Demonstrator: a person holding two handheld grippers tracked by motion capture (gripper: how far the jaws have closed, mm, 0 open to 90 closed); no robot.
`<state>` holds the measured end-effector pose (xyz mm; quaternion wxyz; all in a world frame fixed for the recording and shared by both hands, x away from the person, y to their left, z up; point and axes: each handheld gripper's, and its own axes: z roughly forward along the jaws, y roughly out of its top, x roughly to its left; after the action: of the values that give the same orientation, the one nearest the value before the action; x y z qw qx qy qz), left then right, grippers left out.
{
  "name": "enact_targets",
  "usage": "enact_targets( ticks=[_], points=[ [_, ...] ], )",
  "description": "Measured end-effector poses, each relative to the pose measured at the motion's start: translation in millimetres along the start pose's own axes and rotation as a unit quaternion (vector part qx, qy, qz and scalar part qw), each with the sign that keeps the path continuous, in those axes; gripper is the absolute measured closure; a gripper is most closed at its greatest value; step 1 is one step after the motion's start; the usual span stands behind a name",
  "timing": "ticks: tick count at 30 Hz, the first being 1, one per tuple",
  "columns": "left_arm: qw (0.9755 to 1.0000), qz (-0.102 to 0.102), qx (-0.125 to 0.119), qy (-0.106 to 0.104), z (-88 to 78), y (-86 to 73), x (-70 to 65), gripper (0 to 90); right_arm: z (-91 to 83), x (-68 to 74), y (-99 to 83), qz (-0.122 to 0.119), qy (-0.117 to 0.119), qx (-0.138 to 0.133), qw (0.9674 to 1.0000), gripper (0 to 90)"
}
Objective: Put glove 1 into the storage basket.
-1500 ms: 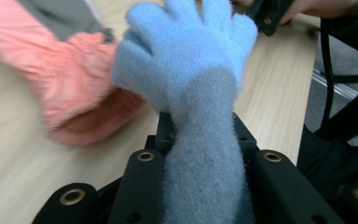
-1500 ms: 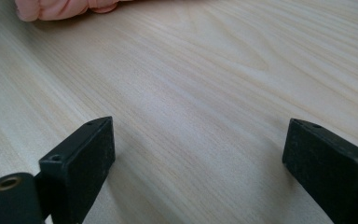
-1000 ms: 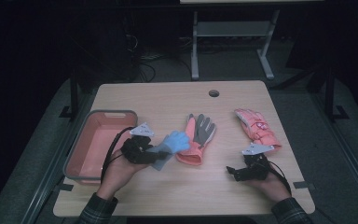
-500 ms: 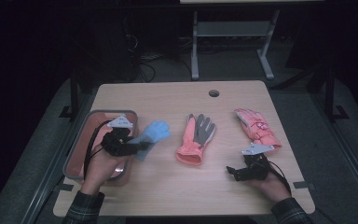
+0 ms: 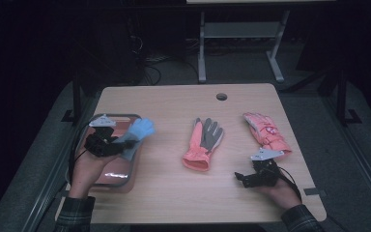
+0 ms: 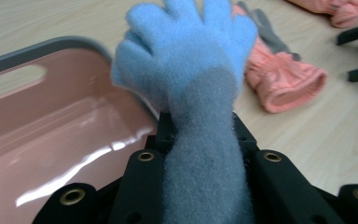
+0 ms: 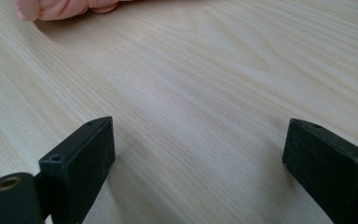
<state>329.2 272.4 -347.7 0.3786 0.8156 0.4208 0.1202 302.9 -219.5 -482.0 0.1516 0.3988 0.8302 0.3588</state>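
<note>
Wooden worktop (image 5: 174, 193), pale and grained, rounded corners. At its left edge, a glossy pink tray (image 5: 121, 176) with grey rim, judged empty so far. Left claw (image 5: 125, 145) pinches the fuzzy blue glove (image 5: 137, 133) by its cuff, held over the tray's right rim; release remains. Centre, a coral-and-grey glove (image 5: 203, 145) and, right, a padded pink glove (image 5: 265, 133) await sorting. Right claw (image 5: 241, 178) rests spread, holding nothing.
</note>
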Motion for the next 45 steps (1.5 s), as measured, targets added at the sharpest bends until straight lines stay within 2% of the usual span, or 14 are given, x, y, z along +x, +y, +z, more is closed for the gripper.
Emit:
enact_targets(
  ticks=[7, 11, 24, 32, 34, 38, 42, 44, 45],
  points=[
    [0.999, -0.026, 0.003, 0.037, -4.7, -10.5, 23.9, 71.7, 0.0, 0.0, 0.0, 0.0, 0.0, 0.0, 1.0, 8.6],
    [0.9979, -0.038, 0.012, 0.051, -0.6, -17.1, 36.0, 71.7, 0.0, 0.0, 0.0, 0.0, 0.0, 0.0, 1.0, 8.6],
    [0.9947, -0.047, 0.064, 0.066, 44.8, -27.2, 64.7, 71.4, 0.1, 0.0, 0.0, 0.0, 0.0, 0.0, 1.0, 8.4],
    [0.9908, -0.054, 0.103, 0.069, 59.4, -36.6, 76.3, 69.4, 0.1, 0.1, 0.1, -0.001, 0.0, 0.001, 1.0, 8.2],
    [0.9908, -0.054, 0.107, 0.063, 61.6, -37.3, 76.1, 67.3, 0.1, 0.1, 0.1, -0.001, 0.0, 0.001, 1.0, 8.2],
    [0.9904, -0.047, 0.113, 0.064, 63.8, -38.0, 76.4, 60.2, 0.1, 0.1, 0.1, -0.001, 0.0, 0.001, 1.0, 8.2],
    [0.9897, -0.05, 0.116, 0.066, 65.4, -39.2, 77.4, 44.8, 0.1, 0.1, 0.1, 0.0, 0.0, 0.001, 1.0, 8.2],
    [0.9905, -0.048, 0.107, 0.073, 63.1, -38.4, 77.9, 34.2, 0.1, 0.1, 0.1, -0.001, 0.0, 0.001, 1.0, 8.2],
    [0.9909, -0.053, 0.101, 0.072, 61.5, -38.2, 77.8, 30.7, 0.1, 0.1, 0.1, -0.001, 0.0, 0.001, 1.0, 8.2]
  ],
)
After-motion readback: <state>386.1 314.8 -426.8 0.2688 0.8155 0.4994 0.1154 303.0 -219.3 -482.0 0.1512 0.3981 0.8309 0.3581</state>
